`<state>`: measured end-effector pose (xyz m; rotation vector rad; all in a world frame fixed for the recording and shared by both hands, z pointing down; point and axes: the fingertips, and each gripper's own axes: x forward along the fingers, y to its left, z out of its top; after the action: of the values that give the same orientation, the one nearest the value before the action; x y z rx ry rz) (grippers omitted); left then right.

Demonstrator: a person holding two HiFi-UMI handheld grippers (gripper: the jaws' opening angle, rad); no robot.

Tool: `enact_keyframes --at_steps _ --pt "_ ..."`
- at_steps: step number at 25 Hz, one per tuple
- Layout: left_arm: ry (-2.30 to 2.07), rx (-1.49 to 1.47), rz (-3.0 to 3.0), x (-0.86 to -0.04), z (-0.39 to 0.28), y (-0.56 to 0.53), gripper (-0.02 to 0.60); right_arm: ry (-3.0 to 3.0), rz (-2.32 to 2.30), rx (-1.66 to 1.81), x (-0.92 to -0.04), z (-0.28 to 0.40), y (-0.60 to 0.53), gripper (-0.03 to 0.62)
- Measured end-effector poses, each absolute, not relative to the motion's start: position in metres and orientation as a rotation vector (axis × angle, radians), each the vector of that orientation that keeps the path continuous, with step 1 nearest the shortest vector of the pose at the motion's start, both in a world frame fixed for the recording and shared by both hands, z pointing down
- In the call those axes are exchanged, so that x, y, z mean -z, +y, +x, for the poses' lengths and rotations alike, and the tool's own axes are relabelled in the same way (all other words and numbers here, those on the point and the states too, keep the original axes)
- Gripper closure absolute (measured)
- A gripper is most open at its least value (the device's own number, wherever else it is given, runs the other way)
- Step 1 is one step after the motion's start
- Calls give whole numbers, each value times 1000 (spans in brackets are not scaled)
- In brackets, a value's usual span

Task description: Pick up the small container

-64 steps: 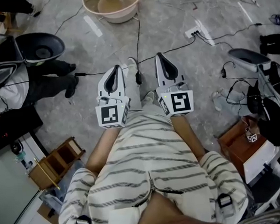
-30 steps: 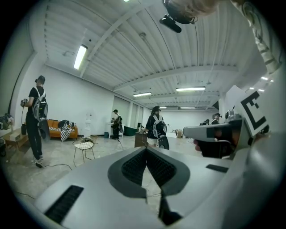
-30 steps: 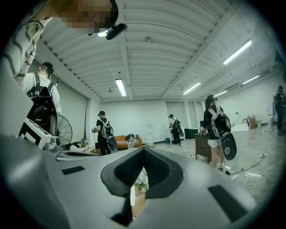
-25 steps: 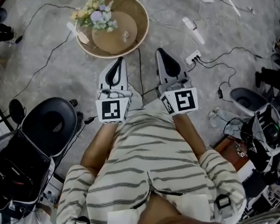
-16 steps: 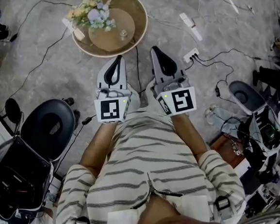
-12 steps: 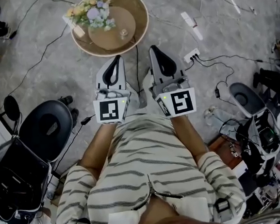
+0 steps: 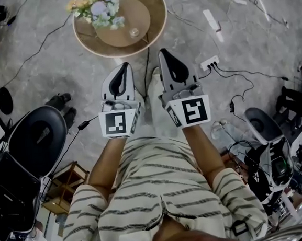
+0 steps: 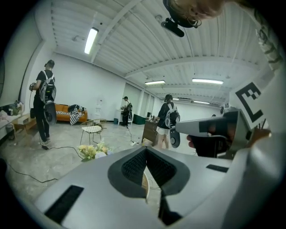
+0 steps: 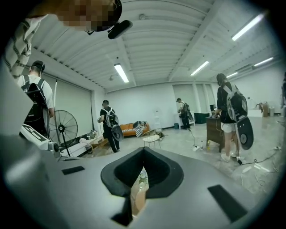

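Observation:
A small clear glass container [image 7: 134, 32] stands on the inner disc of a round wooden table [image 7: 157, 30], next to a bunch of pale flowers [image 7: 95, 5]. In the head view my left gripper [image 7: 125, 65] and right gripper [image 7: 162, 51] are held side by side just short of the table's near rim, pointing at it. Both are shut with nothing between the jaws. The left gripper view shows my left gripper [image 8: 146, 150] with jaws meeting, and the flowers [image 8: 91, 151] beyond it. Through the slit of my right gripper [image 9: 143, 167] only a sliver of the table shows.
A black chair [image 7: 37, 140] and a wooden crate [image 7: 62, 190] are on the floor at the left. A power strip [image 7: 209, 63] and cables lie at the right, near more gear [image 7: 271, 149]. Several people stand in the room, along with a floor fan [image 9: 62, 129].
Both grippers have come forward and down toward the round table, whose near rim now lies just ahead of their tips. Their jaws stay shut and empty.

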<state>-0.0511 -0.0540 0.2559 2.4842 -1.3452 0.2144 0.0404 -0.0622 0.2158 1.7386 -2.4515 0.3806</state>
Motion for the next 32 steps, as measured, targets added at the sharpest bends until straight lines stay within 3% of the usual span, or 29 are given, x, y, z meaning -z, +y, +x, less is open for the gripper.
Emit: enact_keyframes --at_steps 32 --pt "-1485 -395 2272 -506 -46 -116 581 -2381 1468 -534 -536 42 -158 586"
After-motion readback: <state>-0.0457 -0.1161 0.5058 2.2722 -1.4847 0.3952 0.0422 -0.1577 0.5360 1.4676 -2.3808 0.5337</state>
